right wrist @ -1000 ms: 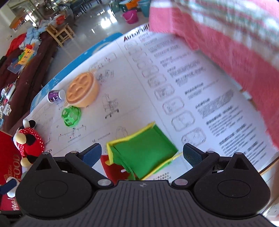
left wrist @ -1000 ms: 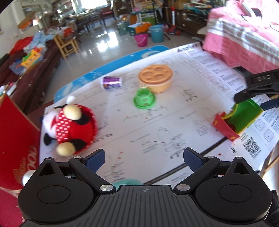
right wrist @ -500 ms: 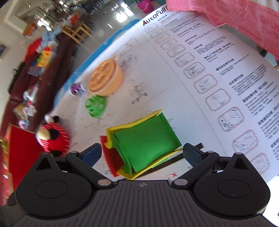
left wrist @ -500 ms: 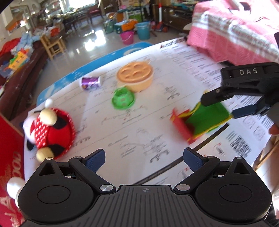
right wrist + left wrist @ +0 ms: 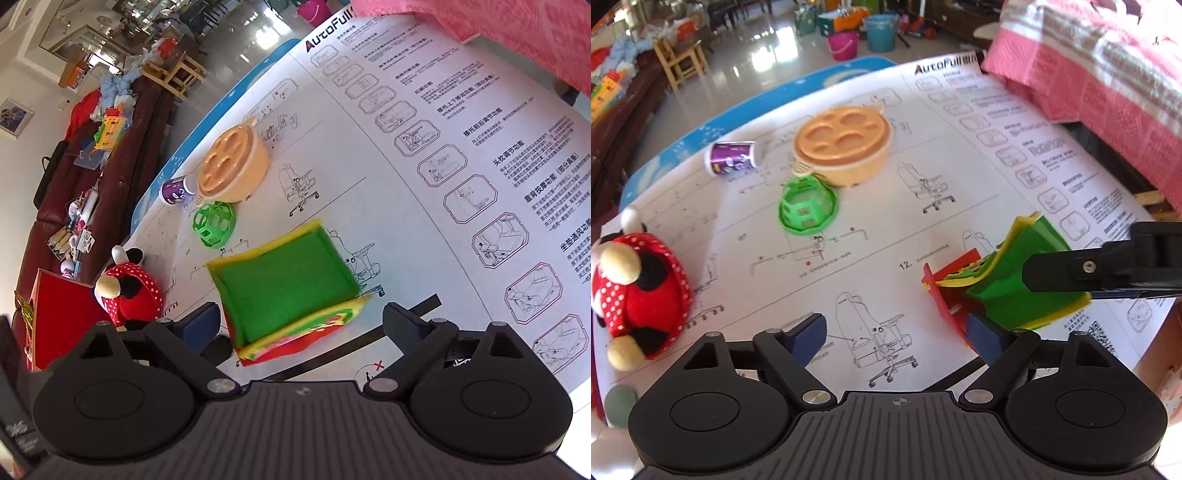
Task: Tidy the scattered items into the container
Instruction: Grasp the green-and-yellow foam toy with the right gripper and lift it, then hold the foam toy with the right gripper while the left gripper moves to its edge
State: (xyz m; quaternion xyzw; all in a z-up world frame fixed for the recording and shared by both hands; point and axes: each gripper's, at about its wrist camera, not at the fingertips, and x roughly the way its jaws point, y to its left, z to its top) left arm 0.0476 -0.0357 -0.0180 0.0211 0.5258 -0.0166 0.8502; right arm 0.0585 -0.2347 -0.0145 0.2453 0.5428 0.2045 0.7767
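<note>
Setting: We worked over a table covered by a large white instruction sheet (image 5: 871, 236) printed with office-chair diagrams.
Writing: The sheet's heading read "AutoFull" in both views; a step number "12." sat near the container, and a QR code lay at the sheet's near right corner. The columns of Chinese text were too small for us to read.
Container: The soft fabric box (image 5: 284, 280), green inside with yellow rims and red outer walls, stood open on the sheet's near edge.
Left gripper (image 5: 897, 332): Our jaws were spread and had just been narrowing, with only paper between them; the right-hand pad sat just beside the box's red wall.
Right gripper (image 5: 299, 321): Our jaws were spread wide, straddling the near side of the box without pressing it.
Scattered items: A green lattice ball (image 5: 807, 206), an orange lidded bowl (image 5: 846, 144), a purple-labelled cup (image 5: 733, 158) lying on its side, and a red polka-dot plush toy (image 5: 639, 291) lay outside the box.
</note>
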